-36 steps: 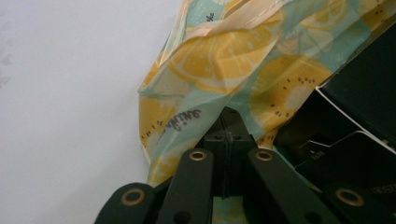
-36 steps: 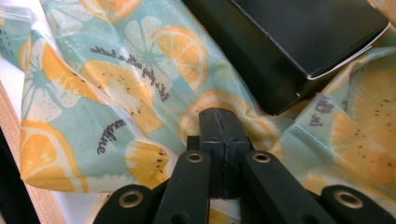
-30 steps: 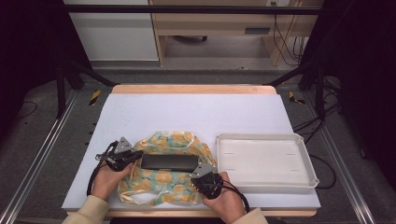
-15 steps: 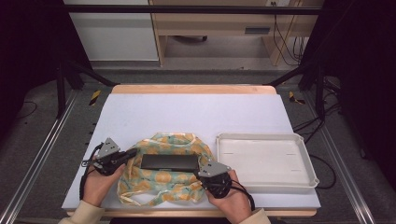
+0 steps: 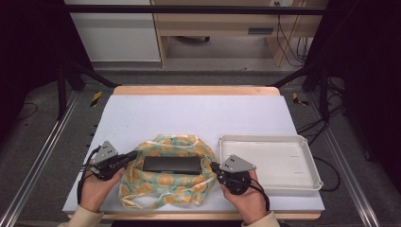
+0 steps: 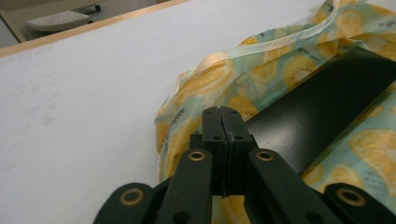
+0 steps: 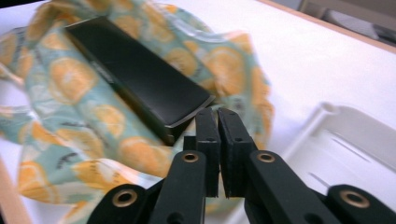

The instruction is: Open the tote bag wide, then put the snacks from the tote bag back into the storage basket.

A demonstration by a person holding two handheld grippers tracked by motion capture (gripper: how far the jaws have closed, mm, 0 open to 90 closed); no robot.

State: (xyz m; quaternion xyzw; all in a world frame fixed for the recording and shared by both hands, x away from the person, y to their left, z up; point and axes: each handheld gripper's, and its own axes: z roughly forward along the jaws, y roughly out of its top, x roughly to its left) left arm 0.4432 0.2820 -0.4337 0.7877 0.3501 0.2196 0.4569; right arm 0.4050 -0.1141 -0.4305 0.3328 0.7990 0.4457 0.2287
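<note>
Both tools nearer the cloth on white table

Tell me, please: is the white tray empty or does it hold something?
Empty. In the high view the white tray shows only its bare floor; the black box lies on the cloth beside it.

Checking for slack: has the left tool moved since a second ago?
Yes. The left tool has pulled leftward, away from the white tray, toward the table's left edge.

Evenly and brightly lit from above on the white table surface, with only soft, faint shadows; dark and dim around the edges of the high view. Soft and slightly blurred in both gripper views, sharpest near the black jaws, hazier on the far table edge and white tray.
</note>
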